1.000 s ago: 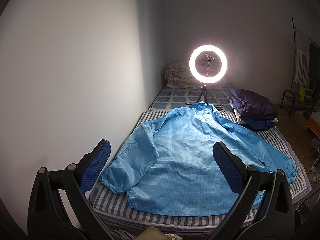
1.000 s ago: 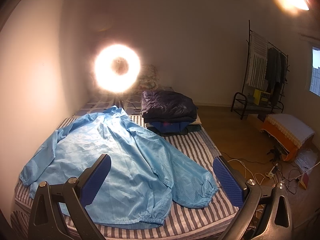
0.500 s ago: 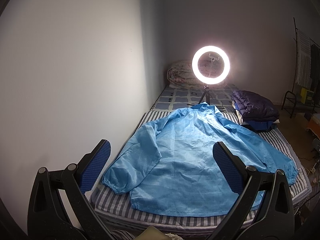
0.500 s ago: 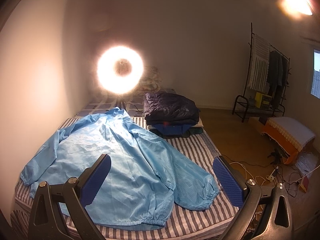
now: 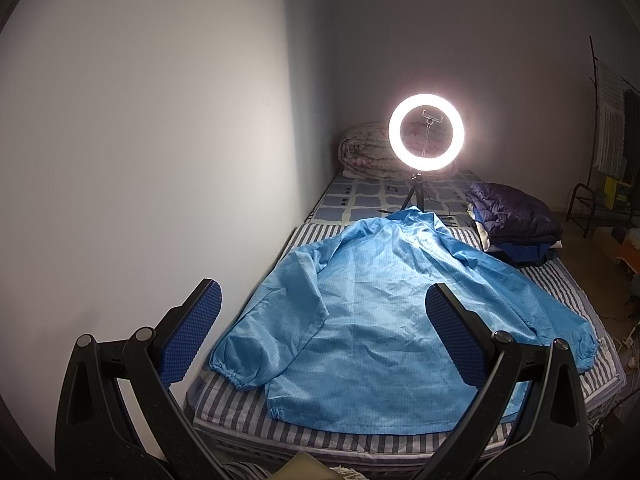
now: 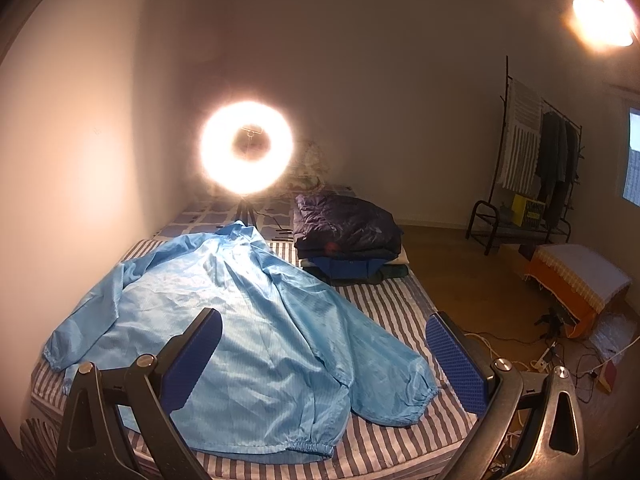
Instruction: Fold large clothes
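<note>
I've got the left gripper (image 5: pixel 322 336) and right gripper (image 6: pixel 324 364) both wide open, empty, above the bed's (image 5: pixel 560 280) near edge, blue jacket (image 5: pixel 384 320) spread flat there.

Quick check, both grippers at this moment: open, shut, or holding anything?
Left gripper: open, holding nothing, above the near end of the blue jacket.
Right gripper: open, holding nothing, above the jacket's near hem.
</note>
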